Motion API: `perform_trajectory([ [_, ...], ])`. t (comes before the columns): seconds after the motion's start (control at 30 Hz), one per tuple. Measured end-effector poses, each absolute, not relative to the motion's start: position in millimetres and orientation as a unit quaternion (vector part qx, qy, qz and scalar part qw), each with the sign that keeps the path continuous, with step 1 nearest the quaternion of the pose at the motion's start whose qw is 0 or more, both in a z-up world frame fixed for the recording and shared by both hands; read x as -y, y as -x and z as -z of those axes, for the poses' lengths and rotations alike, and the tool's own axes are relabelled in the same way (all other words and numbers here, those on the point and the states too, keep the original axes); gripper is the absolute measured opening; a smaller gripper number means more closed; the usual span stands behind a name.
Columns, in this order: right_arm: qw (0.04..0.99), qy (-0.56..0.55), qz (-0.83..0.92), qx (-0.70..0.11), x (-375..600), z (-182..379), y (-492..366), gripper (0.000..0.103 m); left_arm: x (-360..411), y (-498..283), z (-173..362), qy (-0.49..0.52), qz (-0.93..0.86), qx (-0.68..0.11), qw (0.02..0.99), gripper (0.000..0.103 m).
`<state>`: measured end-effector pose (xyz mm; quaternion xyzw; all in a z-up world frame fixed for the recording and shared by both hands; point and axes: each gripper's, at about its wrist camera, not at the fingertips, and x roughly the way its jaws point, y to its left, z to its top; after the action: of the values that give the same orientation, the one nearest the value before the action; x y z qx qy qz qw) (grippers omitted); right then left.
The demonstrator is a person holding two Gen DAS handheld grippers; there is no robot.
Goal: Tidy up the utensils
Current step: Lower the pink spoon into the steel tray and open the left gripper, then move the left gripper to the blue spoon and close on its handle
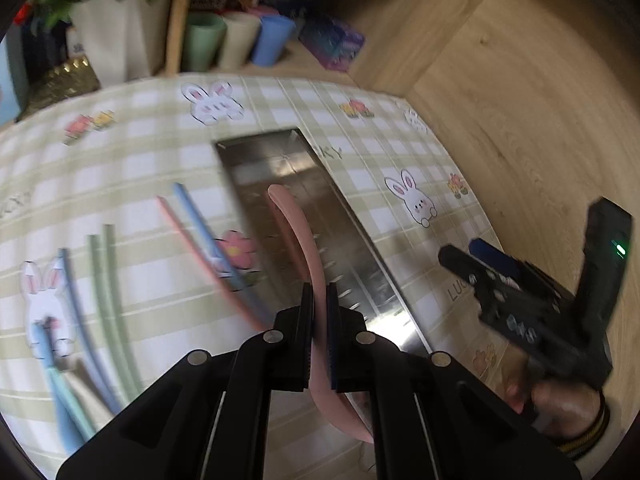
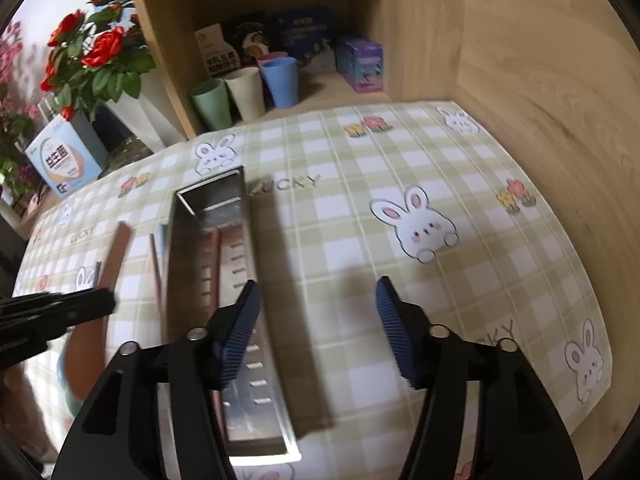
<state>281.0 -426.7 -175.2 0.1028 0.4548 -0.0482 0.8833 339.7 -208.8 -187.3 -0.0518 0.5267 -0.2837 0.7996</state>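
Now pink utensil [image 1: 298,248] sits clamped between left jaws.

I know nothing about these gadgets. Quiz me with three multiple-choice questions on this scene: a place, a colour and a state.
1. Where does the metal tray lie?
A. on the checked tablecloth
B. on the shelf
C. on the floor

2. What colour is the spoon in the left gripper?
A. green
B. pink
C. black

3. How are the right gripper jaws?
A. shut on a cup
B. shut on the tray
C. open, holding nothing

Answers: 1 A, the cloth lies all around it. 2 B, its pink handle stretches over the tray. 3 C, the cloth shows between them.
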Motion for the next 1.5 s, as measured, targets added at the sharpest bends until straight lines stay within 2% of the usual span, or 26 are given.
perform_trajectory([
  [0.1,0.882,-0.112,0.051,-0.455,433.3,177.0,-275.4,0.078,228.1,-347.7,203.4,0.049,0.271,-0.551,0.788,0.006],
  [0.2,0.883,-0.117,0.055,-0.452,436.6,176.4,-269.8,0.085,243.8,-351.8,216.8,0.043,0.267,-0.568,0.777,0.006],
  [0.67,0.877,-0.143,0.075,-0.452,448.7,178.1,-258.0,0.085,289.2,-339.0,253.5,0.002,0.304,-0.608,0.733,0.007],
  [0.73,0.877,-0.143,0.078,-0.452,448.5,176.9,-257.0,0.085,285.6,-338.8,249.4,0.007,0.309,-0.604,0.734,0.012],
  [0.77,0.877,-0.144,0.08,-0.451,448.1,176.2,-256.4,0.085,283.2,-338.0,246.3,0.011,0.311,-0.602,0.735,0.023],
  [0.8,0.877,-0.145,0.08,-0.45,447.3,175.6,-255.8,0.085,278.5,-337.4,241.3,0.015,0.311,-0.597,0.739,0.033],
  [0.9,0.879,-0.148,0.08,-0.447,443.4,173.1,-253.4,0.085,259.7,-332.4,221.1,0.025,0.318,-0.574,0.754,0.04],
  [1.23,0.883,-0.176,0.048,-0.432,403.0,171.7,-251.6,0.085,141.8,-314.7,157.8,0.044,0.246,-0.47,0.847,0.043],
  [1.5,0.893,-0.16,-0.005,-0.421,342.6,166.7,-254.6,0.086,20.2,-288.6,161.1,0.044,0.127,-0.454,0.881,0.043],
])
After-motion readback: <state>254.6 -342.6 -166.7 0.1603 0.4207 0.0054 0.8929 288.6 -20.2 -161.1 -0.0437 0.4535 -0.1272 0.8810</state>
